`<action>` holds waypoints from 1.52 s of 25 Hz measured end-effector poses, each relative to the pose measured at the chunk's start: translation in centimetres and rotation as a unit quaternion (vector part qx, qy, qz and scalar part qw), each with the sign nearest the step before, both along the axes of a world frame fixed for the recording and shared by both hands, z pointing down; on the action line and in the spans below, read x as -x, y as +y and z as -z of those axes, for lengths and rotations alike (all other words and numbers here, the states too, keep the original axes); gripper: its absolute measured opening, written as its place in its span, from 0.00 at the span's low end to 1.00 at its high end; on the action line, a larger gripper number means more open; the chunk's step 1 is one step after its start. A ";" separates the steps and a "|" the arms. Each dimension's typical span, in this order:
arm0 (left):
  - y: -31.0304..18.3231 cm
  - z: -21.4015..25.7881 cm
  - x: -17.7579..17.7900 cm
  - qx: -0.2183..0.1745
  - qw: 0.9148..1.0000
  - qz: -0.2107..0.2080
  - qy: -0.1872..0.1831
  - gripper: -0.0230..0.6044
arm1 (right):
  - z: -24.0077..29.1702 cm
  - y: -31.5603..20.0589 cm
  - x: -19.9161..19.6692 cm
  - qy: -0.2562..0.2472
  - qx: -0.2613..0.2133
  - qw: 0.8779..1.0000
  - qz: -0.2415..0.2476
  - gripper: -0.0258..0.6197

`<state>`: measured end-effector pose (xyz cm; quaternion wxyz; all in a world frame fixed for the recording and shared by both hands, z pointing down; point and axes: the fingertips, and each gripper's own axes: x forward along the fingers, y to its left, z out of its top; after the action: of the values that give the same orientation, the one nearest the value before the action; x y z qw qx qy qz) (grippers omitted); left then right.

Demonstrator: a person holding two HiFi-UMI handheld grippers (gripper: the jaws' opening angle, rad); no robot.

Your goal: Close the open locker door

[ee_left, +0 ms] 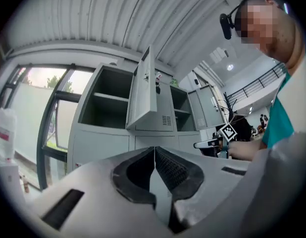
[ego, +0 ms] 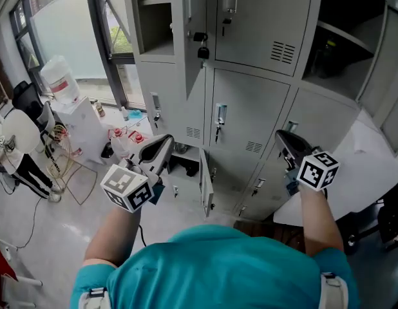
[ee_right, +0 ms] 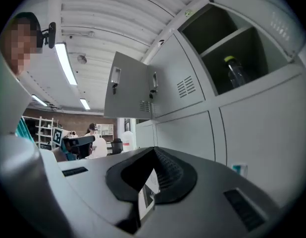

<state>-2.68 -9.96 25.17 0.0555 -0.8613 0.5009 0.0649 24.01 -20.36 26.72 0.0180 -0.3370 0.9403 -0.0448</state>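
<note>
A bank of grey lockers [ego: 250, 118] stands in front of me. One upper door [ego: 194, 37] hangs open, seen edge-on, with a key and a padlock on it. The same open door [ee_left: 145, 90] is ahead of my left gripper [ee_left: 154, 150], and the open door [ee_right: 128, 90] shows at upper left of my right gripper [ee_right: 154, 152]. Both grippers are raised level, short of the lockers and touching nothing. The left gripper [ego: 163, 148] is shut and empty. The right gripper [ego: 286, 140] has its tips together with nothing held.
A small bottom door [ego: 205, 184] also stands ajar. An upper right compartment [ego: 341, 37] is open, with a bottle [ee_right: 235, 73] inside. At the left are a window [ego: 64, 37], a water jug [ego: 59, 81] and cables [ego: 57, 153]. A white table [ego: 360, 172] lies at the right.
</note>
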 end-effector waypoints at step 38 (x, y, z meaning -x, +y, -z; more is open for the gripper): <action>-4.1 17.2 2.6 -0.131 0.926 0.320 -0.152 0.17 | 16.3 -8.0 11.4 0.021 -0.149 0.976 0.156 0.04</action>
<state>-5.23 -14.05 8.00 0.2613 -0.6401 0.7222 -0.0224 12.60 -28.35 10.45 0.0406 -0.1808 0.9775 0.1005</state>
